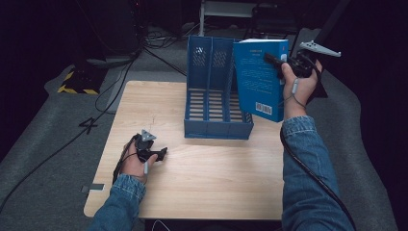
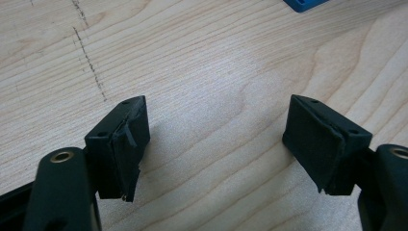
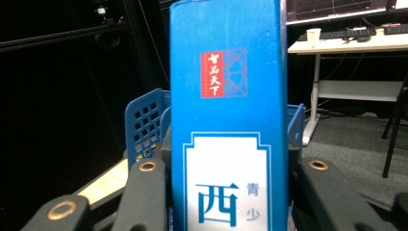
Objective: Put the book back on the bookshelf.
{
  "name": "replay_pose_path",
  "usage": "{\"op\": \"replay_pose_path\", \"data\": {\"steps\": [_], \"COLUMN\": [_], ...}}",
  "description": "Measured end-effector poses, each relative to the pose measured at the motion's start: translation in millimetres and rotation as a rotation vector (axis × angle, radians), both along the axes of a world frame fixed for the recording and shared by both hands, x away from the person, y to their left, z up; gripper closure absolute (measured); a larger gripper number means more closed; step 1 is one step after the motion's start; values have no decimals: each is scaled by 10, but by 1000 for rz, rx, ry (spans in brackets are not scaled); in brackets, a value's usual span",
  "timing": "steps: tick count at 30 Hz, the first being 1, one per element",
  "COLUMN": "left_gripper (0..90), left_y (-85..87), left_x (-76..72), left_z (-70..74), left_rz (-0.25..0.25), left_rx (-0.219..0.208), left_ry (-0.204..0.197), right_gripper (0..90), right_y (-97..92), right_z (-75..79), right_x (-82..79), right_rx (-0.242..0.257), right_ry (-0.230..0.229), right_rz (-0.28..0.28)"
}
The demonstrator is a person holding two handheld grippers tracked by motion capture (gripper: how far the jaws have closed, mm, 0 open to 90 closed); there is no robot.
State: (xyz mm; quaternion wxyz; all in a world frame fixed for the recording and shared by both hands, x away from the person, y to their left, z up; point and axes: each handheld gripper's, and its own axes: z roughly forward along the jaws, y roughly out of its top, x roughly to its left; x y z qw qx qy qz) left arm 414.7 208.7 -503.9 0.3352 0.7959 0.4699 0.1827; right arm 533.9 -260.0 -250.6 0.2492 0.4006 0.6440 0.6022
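A thick blue book point(image 1: 260, 79) hangs upright in the air just right of the blue file rack point(image 1: 211, 91), with my right gripper point(image 1: 279, 60) shut on it near the top. In the right gripper view the book's spine point(image 3: 228, 120) stands between the two black jaws, with the rack's perforated walls point(image 3: 144, 122) behind it. My left gripper point(image 1: 161, 154) rests low over the wooden table point(image 1: 216, 178) at the front left. Its jaws are open, with bare wood between the pads point(image 2: 127, 144).
The rack stands at the table's far middle with slotted compartments open toward me. Cables point(image 1: 120, 82) run across the grey floor to the left. A white desk point(image 3: 346, 43) and a chair stand far behind in the right gripper view.
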Motion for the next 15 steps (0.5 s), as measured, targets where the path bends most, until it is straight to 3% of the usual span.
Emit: {"op": "replay_pose_path", "data": {"steps": [7, 15], "left_gripper": [244, 244], "left_y": [0, 0], "left_x": [0, 0], "left_z": [0, 1], "left_rz": [0, 1], "left_rx": [0, 1], "left_ry": [0, 0], "right_gripper": [615, 615], "right_y": [-63, -34], "right_z": [-64, -37], "right_x": [115, 209], "right_rx": [5, 22], "right_ry": [19, 57], "right_rz": [-46, -69]}}
